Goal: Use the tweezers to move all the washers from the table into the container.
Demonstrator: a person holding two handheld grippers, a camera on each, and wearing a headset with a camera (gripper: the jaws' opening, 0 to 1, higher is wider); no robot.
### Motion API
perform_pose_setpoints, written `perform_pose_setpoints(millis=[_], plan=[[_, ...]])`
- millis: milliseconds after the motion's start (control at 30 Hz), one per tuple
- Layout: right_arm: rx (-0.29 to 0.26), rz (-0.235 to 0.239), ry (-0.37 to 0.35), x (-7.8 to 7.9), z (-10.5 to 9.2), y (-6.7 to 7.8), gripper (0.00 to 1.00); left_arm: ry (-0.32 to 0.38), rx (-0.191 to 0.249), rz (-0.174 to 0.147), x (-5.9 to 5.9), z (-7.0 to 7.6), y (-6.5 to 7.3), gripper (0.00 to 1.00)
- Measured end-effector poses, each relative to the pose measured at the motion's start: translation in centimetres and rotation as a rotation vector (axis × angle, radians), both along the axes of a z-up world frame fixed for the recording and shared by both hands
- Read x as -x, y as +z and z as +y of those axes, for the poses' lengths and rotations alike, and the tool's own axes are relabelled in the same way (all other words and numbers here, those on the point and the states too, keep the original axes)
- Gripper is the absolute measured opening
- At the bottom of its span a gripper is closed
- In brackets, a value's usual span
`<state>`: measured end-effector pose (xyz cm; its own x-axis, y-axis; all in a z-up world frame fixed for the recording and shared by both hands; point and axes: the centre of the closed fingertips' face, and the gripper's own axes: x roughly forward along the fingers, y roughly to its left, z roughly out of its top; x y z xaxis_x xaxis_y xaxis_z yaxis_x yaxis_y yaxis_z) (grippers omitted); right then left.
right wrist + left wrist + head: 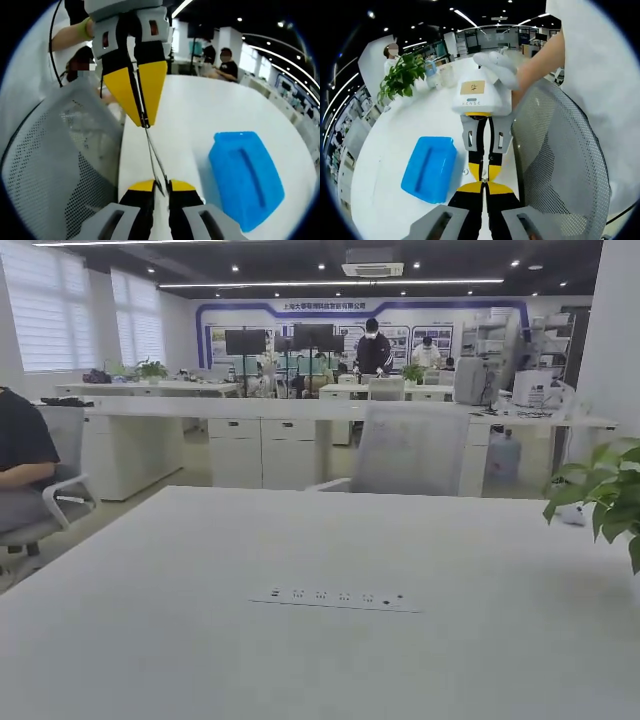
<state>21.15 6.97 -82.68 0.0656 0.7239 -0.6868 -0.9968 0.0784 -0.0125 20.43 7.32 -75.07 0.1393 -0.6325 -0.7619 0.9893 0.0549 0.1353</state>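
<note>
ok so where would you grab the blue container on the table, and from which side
Across its shorter width, jaws on the two long side walls, coming down from above. The blue container lies flat on the table, and its upper face shows just a shallow long recess, no handle or open rim to pinch. Probably near the middle, so it stays level.

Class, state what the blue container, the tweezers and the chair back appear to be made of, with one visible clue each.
The blue container looks like smooth moulded plastic: uniform colour, rounded recess. The tweezers seem metal: thin, dark arms. The chair back is pale mesh, fabric or plastic: see-through holes.
</note>
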Motion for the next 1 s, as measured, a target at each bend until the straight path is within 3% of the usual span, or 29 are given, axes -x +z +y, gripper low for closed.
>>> perform_pose_setpoints(millis=[400,533,633,700,833,1000], plan=[[-0.040,0.054,-0.023,-0.5,0.6,-0.5,0.07,-0.036,-0.043,-0.002,-0.8,-0.6,-0.3,0.00],[-0.037,0.112,-0.041,-0.4,0.5,-0.2,0.10,-0.037,-0.034,0.068,-0.9,-1.1,-0.4,0.00],[-0.071,0.159,-0.033,-0.3,0.9,1.3,0.15,-0.039,-0.071,0.112,-1.3,-1.0,-1.0,0.00],[-0.072,0.158,-0.018,-0.3,1.0,2.0,0.10,-0.042,-0.081,0.118,-1.7,-1.1,-1.0,0.00],[-0.061,0.160,-0.017,-0.5,1.1,2.1,0.07,-0.028,-0.076,0.184,-1.7,-1.2,-1.0,0.00],[-0.048,0.120,-0.013,0.0,1.2,2.0,0.05,-0.032,-0.081,0.172,-1.5,-1.1,-0.9,0.00]])
